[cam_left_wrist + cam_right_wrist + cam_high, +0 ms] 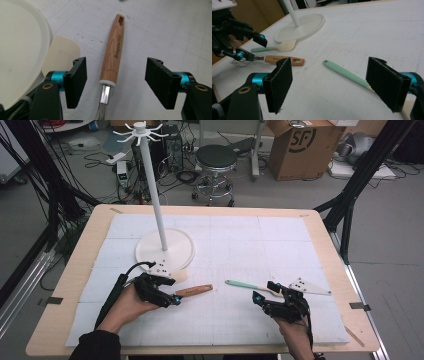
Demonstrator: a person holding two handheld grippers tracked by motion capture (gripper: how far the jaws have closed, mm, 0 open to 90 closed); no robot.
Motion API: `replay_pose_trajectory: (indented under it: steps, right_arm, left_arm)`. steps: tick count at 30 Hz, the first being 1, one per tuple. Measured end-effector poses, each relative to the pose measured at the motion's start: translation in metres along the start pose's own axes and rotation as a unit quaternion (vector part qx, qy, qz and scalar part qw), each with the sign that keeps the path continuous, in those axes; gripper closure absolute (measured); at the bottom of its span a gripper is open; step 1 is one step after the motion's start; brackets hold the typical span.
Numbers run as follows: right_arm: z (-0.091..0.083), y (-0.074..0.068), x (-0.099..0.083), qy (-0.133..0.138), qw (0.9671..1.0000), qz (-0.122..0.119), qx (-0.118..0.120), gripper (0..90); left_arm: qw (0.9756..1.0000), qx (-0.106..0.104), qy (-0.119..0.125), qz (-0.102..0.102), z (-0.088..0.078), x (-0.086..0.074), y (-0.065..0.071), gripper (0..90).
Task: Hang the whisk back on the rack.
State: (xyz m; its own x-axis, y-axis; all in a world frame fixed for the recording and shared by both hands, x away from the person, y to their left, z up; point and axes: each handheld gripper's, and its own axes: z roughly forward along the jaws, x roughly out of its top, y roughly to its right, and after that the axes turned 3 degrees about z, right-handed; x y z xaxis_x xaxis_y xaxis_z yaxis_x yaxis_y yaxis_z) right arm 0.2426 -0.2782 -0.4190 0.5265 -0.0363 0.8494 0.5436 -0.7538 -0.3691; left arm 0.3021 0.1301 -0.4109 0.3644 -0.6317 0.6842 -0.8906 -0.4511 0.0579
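Note:
A whisk with a wooden handle lies on the white mat. My left gripper is open over it, one jaw on each side of the handle's lower end and metal neck, and neither pad touches it. Seen from the right gripper view, that left gripper straddles the whisk. A mint-green handled utensil lies right of centre. My right gripper is open around it, with the handle running toward the right-hand jaw. A cream spatula rests against the stand's base.
A white hook stand rises from a round base at the mat's left-centre, just behind the left hand. The wooden table edge frames the mat. Beyond the table stand a stool and a cardboard box.

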Motion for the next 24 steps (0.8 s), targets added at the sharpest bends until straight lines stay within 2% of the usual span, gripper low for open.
replay_pose_trajectory:
  steps: [4, 6, 8, 10, 12, 15, 17, 21, 24]
  right_arm:
    - [0.001, 0.001, -0.001, 0.000, 1.0000, 0.002, -0.001, 20.9]
    - [0.002, 0.001, -0.001, -0.001, 1.0000, 0.001, -0.001, 20.8]
    - [0.002, 0.000, -0.001, -0.001, 1.0000, 0.004, 0.000, 20.7]
    - [0.002, 0.000, -0.001, -0.001, 1.0000, 0.003, 0.001, 20.7]
    - [0.002, 0.000, -0.001, -0.001, 1.0000, 0.004, 0.002, 20.6]
    - [0.002, 0.000, -0.001, -0.001, 1.0000, 0.003, 0.002, 20.5]
    - [0.001, 0.001, -0.001, 0.000, 1.0000, 0.003, 0.000, 20.5]
    - [0.001, 0.001, -0.001, 0.002, 1.0000, 0.004, 0.000, 20.5]
    - [0.001, 0.001, -0.001, 0.002, 1.0000, 0.004, 0.001, 20.5]
  left_arm:
    - [0.9990, 0.008, -0.037, 0.025, 0.009, -0.001, 0.002, 37.4]
    - [0.9973, 0.016, -0.060, 0.040, 0.014, 0.001, 0.005, 38.0]
    - [0.9960, 0.015, -0.074, 0.049, 0.020, 0.006, 0.007, 38.0]
    - [0.9960, 0.005, -0.075, 0.048, 0.024, 0.008, 0.005, 38.2]
    - [0.9949, 0.007, -0.090, 0.044, 0.028, 0.008, 0.004, 38.2]
    - [0.9957, -0.003, -0.080, 0.047, 0.028, 0.010, 0.006, 39.6]
    - [0.9955, -0.003, -0.084, 0.044, 0.029, 0.009, 0.006, 39.8]
    - [0.9944, -0.006, -0.099, 0.037, 0.032, 0.010, 0.004, 40.1]
    - [0.9924, -0.006, -0.114, 0.046, 0.037, 0.011, 0.006, 41.1]
